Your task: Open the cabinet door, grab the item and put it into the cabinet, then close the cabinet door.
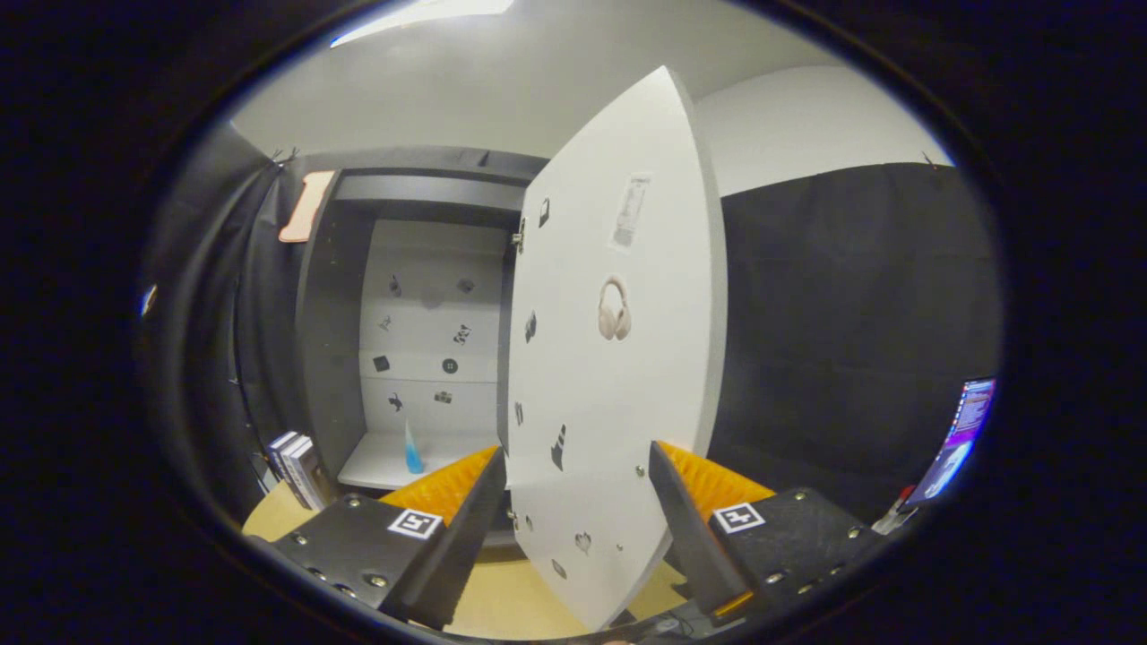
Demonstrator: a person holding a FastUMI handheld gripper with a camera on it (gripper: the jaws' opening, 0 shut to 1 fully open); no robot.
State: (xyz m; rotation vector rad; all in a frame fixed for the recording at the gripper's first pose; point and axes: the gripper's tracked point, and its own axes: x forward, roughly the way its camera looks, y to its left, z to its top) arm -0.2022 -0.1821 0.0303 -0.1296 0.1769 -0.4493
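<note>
Far left, beyond the left finger (448, 502): a few books (300, 468) standing upright on the counter (273, 515), just beside the cabinet (336, 322) side wall. A peach-coloured tag (306, 206) hangs at the cabinet's top left corner.

Cabinet is open. Inside, pale back panel w/ small dark stickers, and a white shelf (376, 461) at the bottom. On that shelf, just ahead of the left finger tip: the item, a small blue bottle (413, 450), upright, pointed top. So item is in the cabinet, not between the jaws.

Centre: the door (618, 358), white, swung wide open toward the camera, hinged on its left edge. Its lower part sits between the jaws (578, 470). Jaws spread wide; left finger looks right at the door's left edge, right finger near its lower right edge, but can't tell if either actually touches. Not gripping it. Door face carries stickers: headphones (615, 309) mid-height, paper label (630, 210) above, small dark ones along the left edge and near the bottom.

Right of door: booth wall, black cloth. Far right, beyond the right finger: a lit screen (963, 439), tilted.
</note>
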